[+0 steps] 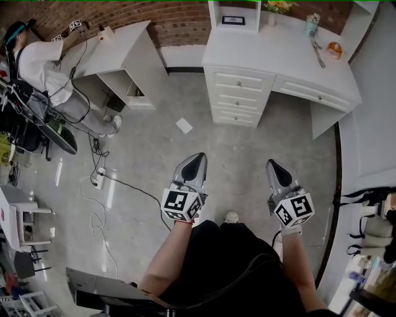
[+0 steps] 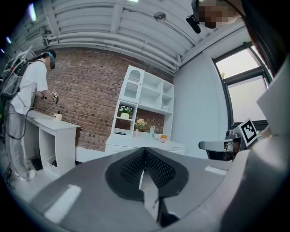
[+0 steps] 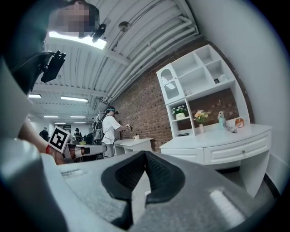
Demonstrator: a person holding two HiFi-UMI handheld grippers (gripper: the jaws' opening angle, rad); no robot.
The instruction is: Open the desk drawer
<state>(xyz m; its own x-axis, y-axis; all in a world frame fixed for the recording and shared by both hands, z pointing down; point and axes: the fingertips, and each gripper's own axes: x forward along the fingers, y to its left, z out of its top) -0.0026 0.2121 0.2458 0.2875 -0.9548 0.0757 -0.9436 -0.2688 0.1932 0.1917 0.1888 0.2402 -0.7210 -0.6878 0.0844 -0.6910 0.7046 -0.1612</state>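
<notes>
At far left, a person (image 1: 34, 62) in a white top leans over a small white tabletop (image 1: 120, 43) set against a brick wall (image 1: 179, 21). A black cable (image 1: 133, 187) snakes across the grey floor (image 1: 148, 142) at near left. Farther on, toward the middle, a white sheet (image 1: 184, 125) lies flat on the floor.

The left tool (image 1: 198, 158) is held level over the floor, just ahead of the wearer's legs. Its jaws are pressed together with nothing between them.

Beyond it, at the far side of the room, stands a larger white tabletop (image 1: 247, 52) with a shelf unit on its left end. Three stacked drawers (image 1: 238, 99) sit under its left part and a wide drawer (image 1: 317, 95) runs to their right. All of them are pushed in flush, with their knobs showing. On top are a vase of flowers (image 1: 273, 11), a small pale figure (image 1: 311, 25) and an orange item (image 1: 334, 49).

The right tool (image 1: 272, 164) is held beside the left one at about the same level. Its jaws are likewise closed tight and hold nothing. Both tools are well apart from the drawers, with open floor between.
</notes>
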